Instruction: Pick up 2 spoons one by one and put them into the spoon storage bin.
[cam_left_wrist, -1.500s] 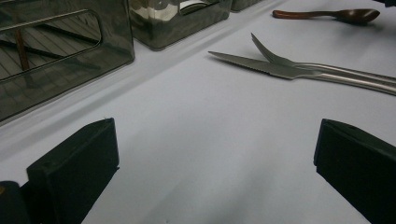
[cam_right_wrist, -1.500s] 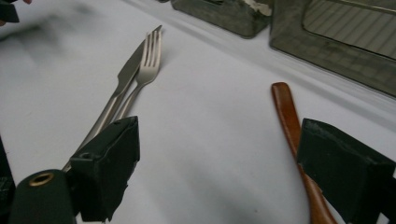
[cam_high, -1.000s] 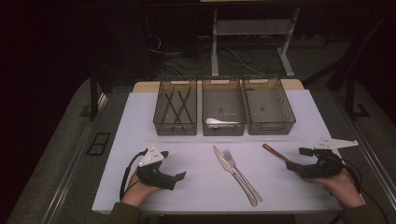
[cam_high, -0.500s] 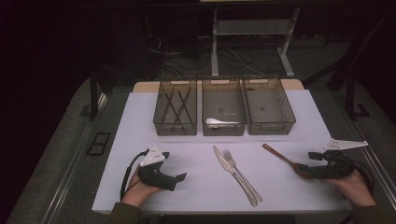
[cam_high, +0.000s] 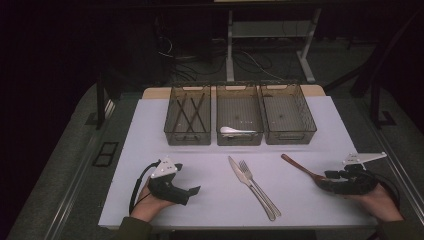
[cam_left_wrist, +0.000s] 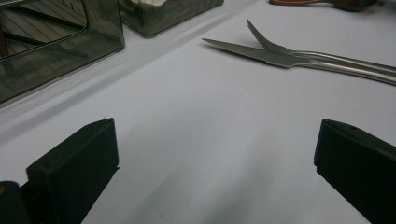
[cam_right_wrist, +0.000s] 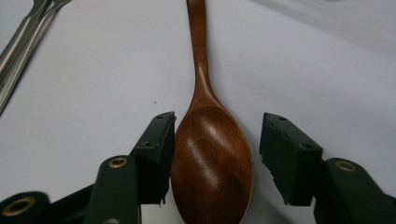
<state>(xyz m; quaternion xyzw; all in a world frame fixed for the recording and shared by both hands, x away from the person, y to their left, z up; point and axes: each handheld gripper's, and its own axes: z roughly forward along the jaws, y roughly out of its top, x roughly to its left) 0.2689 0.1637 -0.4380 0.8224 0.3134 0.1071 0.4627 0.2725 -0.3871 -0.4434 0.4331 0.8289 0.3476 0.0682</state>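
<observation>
A brown wooden spoon (cam_right_wrist: 212, 158) lies on the white table, its handle pointing away. My right gripper (cam_right_wrist: 218, 122) straddles the spoon's bowl and its jaws have just been closing. The left pad sits against the bowl's edge, while a gap remains at the right pad. In the high view the right gripper (cam_high: 327, 181) rests low at the table's right, over the spoon (cam_high: 299, 167). My left gripper (cam_high: 192, 192) rests on the table at the left, open, with bare table between the jaws of the left gripper (cam_left_wrist: 215, 149).
A steel knife (cam_high: 244, 179) and fork (cam_high: 257, 186) lie side by side mid-table. Three clear trays stand behind: the left tray (cam_high: 170, 117) holds dark chopsticks, the middle tray (cam_high: 218, 117) a white spoon (cam_high: 235, 131), and the right tray (cam_high: 311, 117) holds nothing.
The right hand has sunk slightly toward the table and its jaws have narrowed around the spoon's bowl. The left hand has kept still.
</observation>
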